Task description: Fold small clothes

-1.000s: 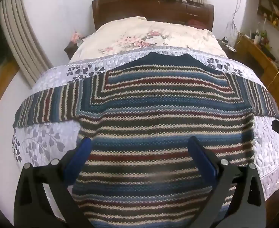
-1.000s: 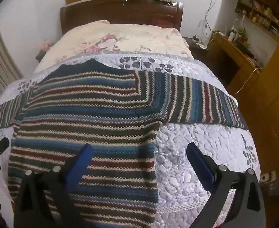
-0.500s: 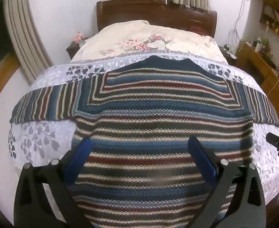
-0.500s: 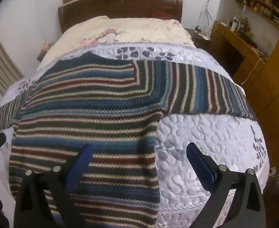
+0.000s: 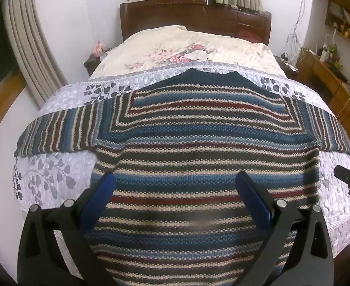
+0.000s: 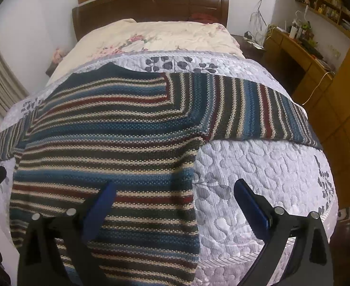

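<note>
Left wrist view: striped knit sweater (image 5: pixel 198 143) lies flat on quilted lavender bedspread (image 5: pixel 51 181), collar toward far headboard (image 5: pixel 194 16), hem near, sleeves spread left and right. Left gripper (image 5: pixel 175 190) hovers over lower body, blue pads wide apart, holding nothing. Bare quilt shows beside both sleeves.

Right wrist view: right sleeve runs out toward bed's right edge. Right gripper (image 6: pixel 175 195) spread wide, empty, straddling sweater's right side seam; open quilt (image 6: pixel 265 178) right of it.

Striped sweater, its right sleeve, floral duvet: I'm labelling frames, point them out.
striped sweater (image 5: pixel 198 166), left wrist view, chest.
right sleeve (image 6: pixel 258 109), right wrist view, mid-sleeve.
floral duvet (image 5: pixel 175 47), left wrist view, cream top.
</note>
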`<state>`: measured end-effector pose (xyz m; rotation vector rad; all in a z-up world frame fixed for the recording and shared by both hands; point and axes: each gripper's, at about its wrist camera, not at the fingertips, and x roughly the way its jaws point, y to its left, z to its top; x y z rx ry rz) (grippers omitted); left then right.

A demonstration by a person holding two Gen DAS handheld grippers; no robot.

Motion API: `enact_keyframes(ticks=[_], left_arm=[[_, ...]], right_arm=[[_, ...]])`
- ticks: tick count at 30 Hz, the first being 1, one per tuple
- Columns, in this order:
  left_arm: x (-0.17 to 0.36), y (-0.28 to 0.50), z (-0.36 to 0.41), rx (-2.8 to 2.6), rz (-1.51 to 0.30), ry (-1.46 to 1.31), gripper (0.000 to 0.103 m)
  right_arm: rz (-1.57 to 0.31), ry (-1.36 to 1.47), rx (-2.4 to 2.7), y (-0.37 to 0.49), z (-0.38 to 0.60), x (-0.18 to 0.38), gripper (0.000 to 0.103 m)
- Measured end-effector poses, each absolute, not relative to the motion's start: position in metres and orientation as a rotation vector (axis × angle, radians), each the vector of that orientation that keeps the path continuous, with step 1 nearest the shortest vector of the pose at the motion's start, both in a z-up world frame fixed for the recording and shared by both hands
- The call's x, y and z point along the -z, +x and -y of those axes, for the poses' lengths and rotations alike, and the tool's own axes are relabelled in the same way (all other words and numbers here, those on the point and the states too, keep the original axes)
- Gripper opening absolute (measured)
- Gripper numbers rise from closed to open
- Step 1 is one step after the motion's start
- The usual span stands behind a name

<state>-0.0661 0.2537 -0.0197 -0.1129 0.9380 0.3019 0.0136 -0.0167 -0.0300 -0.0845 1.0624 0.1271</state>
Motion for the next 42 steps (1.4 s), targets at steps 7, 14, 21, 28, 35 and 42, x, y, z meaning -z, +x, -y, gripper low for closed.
enact_keyframes(ticks=[7,14,21,28,35,42], left_arm=[[0.018,-0.064,-0.252,-0.302,-0.935,-0.103,0.100],[0.021,-0.060,-0.251,-0.314,-0.940,-0.096,0.100],[0.024,-0.056,-0.251,-0.323,-0.943,-0.093,0.100],[0.025,-0.053,-0.248,-0.328,-0.941,-0.091,0.100],[0.025,-0.052,-0.247,-0.327,-0.941,-0.090,0.100],[0.026,-0.047,-0.243,-0.329,-0.940,-0.080,0.100]], right_arm=[[-1.059,-0.069,-0.131,0.018,0.020,0.030,0.099],[-1.065,-0.059,-0.135,0.023,0.026,0.032,0.099],[-1.057,-0.062,-0.133,0.030,0.030,0.035,0.099],[-1.060,-0.056,-0.137,0.033,0.032,0.037,0.099],[-1.063,-0.053,-0.138,0.036,0.034,0.038,0.099],[-1.065,-0.052,-0.140,0.038,0.035,0.040,0.099]])
